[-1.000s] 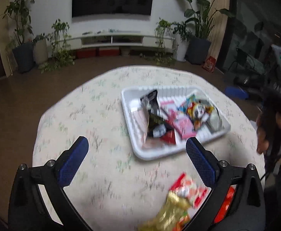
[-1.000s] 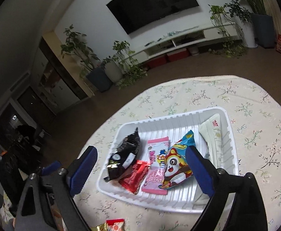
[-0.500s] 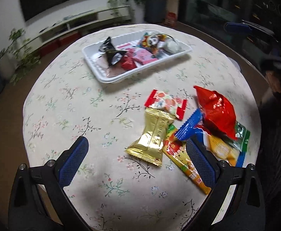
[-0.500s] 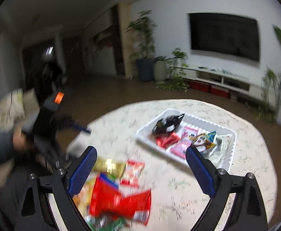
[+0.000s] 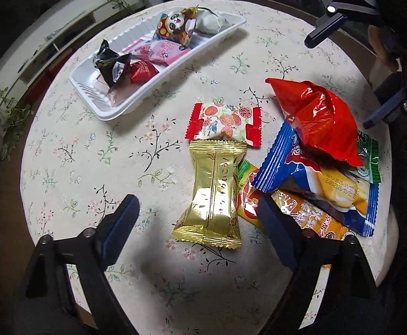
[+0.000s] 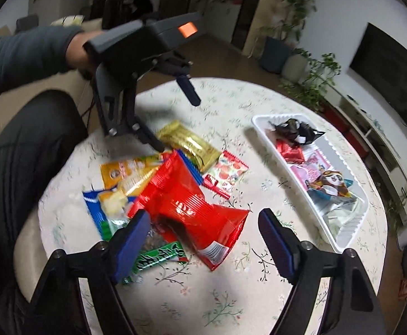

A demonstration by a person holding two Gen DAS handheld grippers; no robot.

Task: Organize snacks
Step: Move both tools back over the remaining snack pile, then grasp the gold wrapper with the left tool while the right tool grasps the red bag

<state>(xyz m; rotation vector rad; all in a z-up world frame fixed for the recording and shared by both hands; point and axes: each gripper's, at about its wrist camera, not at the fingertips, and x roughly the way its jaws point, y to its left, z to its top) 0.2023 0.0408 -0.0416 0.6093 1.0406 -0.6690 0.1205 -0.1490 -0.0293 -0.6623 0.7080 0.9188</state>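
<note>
The loose snacks lie in a heap toward the near edge of my round table (image 5: 72, 150), on its floral cloth. On top sits a crinkled, glossy red bag (image 5: 319, 120), puffed and creased, over a blue-edged wrapper (image 5: 276, 162), a green packet (image 5: 368, 153) and an orange-yellow packet (image 5: 309, 215). Just beside the heap lies a shiny gold foil bar (image 5: 214, 192), long and pinched at both ends, its long axis running from the near edge toward the middle of the table. Touching its far end is a small white wrapper with red serrated ends (image 5: 224, 121), lying crosswise. Toward the far edge stands a ribbed white plastic tray (image 5: 111, 111), oblong, holding a black pouch (image 5: 111, 65), a red foil piece (image 5: 142, 71), a pink packet (image 5: 164, 51) and a panda-print bag (image 5: 175, 26). My left gripper (image 5: 198, 217) hangs spread wide above the gold bar, holding nothing. My right gripper (image 6: 203, 233) is spread too, over the red bag, not touching it.
</note>
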